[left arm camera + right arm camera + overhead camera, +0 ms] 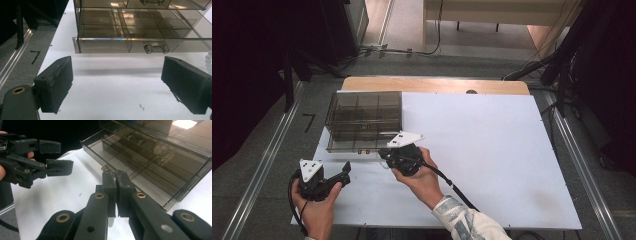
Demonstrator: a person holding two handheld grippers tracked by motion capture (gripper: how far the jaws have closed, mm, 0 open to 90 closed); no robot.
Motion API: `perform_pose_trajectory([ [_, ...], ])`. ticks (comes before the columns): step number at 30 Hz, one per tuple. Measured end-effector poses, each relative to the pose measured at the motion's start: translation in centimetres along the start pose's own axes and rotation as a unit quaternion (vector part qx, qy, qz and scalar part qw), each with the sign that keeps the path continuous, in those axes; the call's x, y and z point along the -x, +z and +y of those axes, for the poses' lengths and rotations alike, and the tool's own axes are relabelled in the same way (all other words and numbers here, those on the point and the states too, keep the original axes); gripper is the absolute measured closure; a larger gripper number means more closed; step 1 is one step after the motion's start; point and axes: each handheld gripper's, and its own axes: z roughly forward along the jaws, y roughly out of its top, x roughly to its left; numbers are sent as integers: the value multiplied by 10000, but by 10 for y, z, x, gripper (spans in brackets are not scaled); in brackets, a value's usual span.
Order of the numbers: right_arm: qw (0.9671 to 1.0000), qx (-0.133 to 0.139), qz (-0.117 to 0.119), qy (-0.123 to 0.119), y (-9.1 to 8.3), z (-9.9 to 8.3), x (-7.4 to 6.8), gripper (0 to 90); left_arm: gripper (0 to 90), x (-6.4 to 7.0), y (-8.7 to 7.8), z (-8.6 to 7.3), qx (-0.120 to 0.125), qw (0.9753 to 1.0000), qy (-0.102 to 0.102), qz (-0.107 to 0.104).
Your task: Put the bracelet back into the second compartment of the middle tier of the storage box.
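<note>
Right gripper view: right claw [116,176] pinched shut on drawer handle [106,168], drawer [140,167] stretching toward 1 o'clock; left claw [53,157] wide open, empty, at 10 o'clock.

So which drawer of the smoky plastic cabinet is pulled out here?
The bottom drawer: its front stands forward of the cabinet, while the ones above sit flush. The right gripper is shut at its handle.

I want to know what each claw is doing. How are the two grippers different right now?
The left gripper has its jaws wide open and empty; the right gripper has its jaws pressed shut. The left gripper sits back from the drawer box; the right gripper is right at the front of its pulled-out bottom drawer. Both are black and hand-held.
</note>
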Motion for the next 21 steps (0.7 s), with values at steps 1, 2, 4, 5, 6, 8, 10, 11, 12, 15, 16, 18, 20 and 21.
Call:
perform_pose_trajectory([
  [1,10000,3,4,4,0,1,0,850,112,0,0,0,1,10000,-6,-3],
  [2,10000,30,-5,12,1,3,0,850,112,0,0,0,3,10000,-9,-5],
  [4,10000,42,2,18,2,5,0,850,112,0,0,0,8,10000,-15,-13],
  [5,10000,42,2,18,2,5,0,850,112,0,0,0,12,10000,-23,-14],
  [6,10000,69,-3,-2,2,6,0,850,112,0,1,0,12,10000,-32,-17],
  [8,10000,94,8,13,4,8,0,850,112,0,0,0,4,10000,-5,-21],
  [10,10000,91,-2,23,6,11,-1,850,112,0,0,0,3,10000,-4,-22],
  [11,10000,91,-2,23,6,11,-1,850,112,0,0,0,6,10000,-6,-22],
  [12,10000,94,-5,15,6,12,0,850,112,0,0,0,3,10000,-3,-28],
  [15,9999,110,-1,66,9,14,0,850,112,0,1,0,4,10000,-5,-32],
  [16,9999,125,-3,80,10,15,0,850,112,-1,1,0,3,10000,-6,-34],
  [18,9998,146,-13,109,12,18,1,850,112,-1,1,0,5,10000,-7,-33],
  [20,9998,152,-8,119,12,19,1,850,112,0,0,0,5,10000,-8,-36],
  [21,9998,172,-10,129,13,19,2,850,112,0,0,0,3,10000,-7,-38],
])
